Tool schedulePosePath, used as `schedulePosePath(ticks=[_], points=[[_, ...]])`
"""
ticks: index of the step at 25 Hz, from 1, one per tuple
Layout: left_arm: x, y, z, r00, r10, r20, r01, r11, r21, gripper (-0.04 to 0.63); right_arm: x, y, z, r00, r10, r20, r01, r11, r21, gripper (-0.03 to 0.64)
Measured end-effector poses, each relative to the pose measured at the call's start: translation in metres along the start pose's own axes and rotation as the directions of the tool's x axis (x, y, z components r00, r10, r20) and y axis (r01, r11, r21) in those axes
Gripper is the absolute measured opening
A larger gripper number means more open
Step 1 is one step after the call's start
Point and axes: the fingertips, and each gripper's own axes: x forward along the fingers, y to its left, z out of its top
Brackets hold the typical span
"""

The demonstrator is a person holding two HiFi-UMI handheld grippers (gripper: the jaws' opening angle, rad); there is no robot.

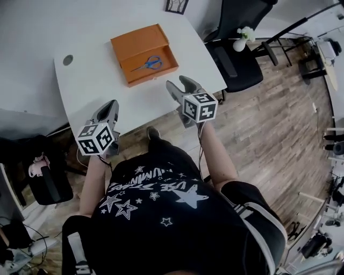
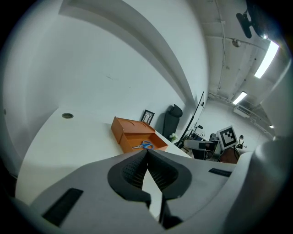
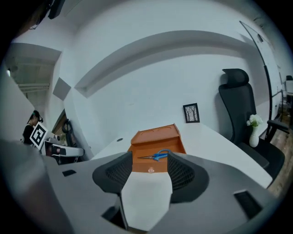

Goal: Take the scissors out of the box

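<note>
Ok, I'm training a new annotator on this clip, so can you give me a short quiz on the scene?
1. Fill in: the scissors in the box have ___ handles.
2. Which gripper has its jaws apart? A: left gripper. B: right gripper.
3. True or false: the box is closed.

Key: 1 blue; 2 B; 3 false.

White table [image 1: 107, 91], black office chair [image 1: 236, 59], small flower vase [image 1: 240, 44], framed picture [image 1: 176, 5], wooden floor [image 1: 269, 123]
</note>
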Motion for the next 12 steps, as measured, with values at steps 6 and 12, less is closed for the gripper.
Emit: schedulePosePath(ticks=[6,12], points=[[0.036,0.006,0.020,0.996,0.078,0.044,-0.077,0.997,-0.018,0.018,0.048,-0.030,0.025,0.986,0.095,-0.134,-0.124,0.966,-0.225,0.221],[0.046,0.030,0.029,0.986,0.159,0.053,-0.157,0.986,-0.053,0.018,0.096,-0.028,0.037,0.953,0.177,-0.247,-0.257,0.902,-0.346,0.221]])
